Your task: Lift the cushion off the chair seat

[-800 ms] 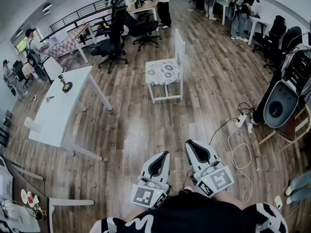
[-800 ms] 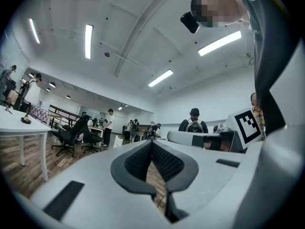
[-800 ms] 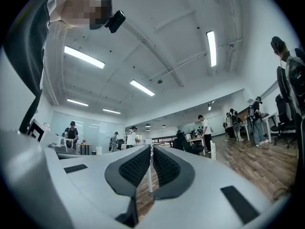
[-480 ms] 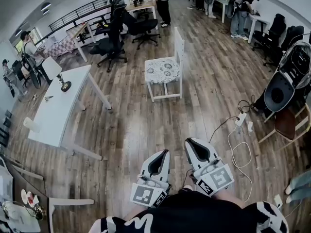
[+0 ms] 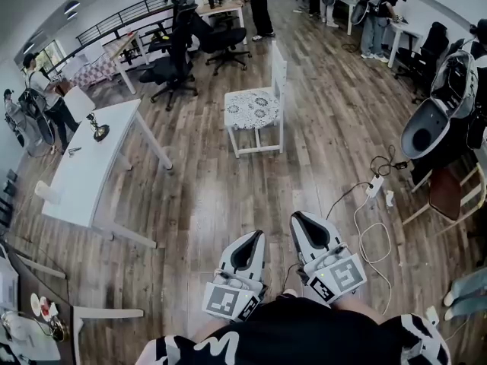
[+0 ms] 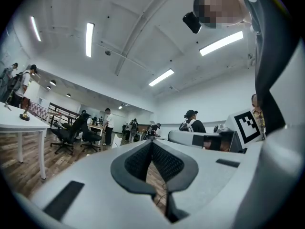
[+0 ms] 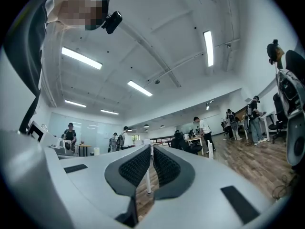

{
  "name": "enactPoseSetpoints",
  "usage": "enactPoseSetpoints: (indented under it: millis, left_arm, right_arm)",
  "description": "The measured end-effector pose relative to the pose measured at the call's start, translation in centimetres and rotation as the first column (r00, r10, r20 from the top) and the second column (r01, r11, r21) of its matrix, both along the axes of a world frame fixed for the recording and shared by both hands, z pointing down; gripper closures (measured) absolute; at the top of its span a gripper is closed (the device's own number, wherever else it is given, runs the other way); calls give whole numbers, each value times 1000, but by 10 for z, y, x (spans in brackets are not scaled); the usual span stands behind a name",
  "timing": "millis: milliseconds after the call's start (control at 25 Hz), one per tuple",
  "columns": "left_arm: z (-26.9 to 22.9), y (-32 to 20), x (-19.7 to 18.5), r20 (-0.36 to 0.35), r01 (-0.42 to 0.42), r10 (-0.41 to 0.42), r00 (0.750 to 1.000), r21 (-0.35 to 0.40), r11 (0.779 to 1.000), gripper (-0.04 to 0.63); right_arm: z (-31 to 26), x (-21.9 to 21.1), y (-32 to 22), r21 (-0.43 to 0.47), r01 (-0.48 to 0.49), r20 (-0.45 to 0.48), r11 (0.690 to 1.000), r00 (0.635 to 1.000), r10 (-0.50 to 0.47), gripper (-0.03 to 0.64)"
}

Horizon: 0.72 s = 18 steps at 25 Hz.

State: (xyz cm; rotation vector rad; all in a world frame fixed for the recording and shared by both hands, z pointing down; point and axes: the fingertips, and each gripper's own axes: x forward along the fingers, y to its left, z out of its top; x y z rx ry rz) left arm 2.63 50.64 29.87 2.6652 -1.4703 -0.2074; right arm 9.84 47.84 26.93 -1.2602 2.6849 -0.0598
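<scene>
So, chair: white wooden, out on the plank floor, well ahead of the person. It has barely shifted in the head view over the last moment, so the approach has hardly begun.
cushion: white, lace-patterned, lying flat on the chair seat and covering it edge to edge. Untouched; lift not started.
right gripper: held close to the body, same carry pose as before. Jaws clenched together, nothing between them, well apart from the cushion.
left gripper: just beside the right one. Jaws likewise closed tip to tip, empty.
</scene>
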Motion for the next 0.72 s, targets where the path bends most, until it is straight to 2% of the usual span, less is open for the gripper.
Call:
enactPoseSetpoints:
  millis: [480, 720]
  left_arm:
    - [9, 0, 35, 5, 15, -15, 1000, -8, 1000, 591]
    - [17, 8, 49, -30, 45, -46, 998, -36, 998, 591]
  right_arm:
    - [7, 27, -1, -7, 42, 5, 999, 999, -42, 583]
    - [18, 38, 4, -21, 68, -13, 997, 998, -68, 583]
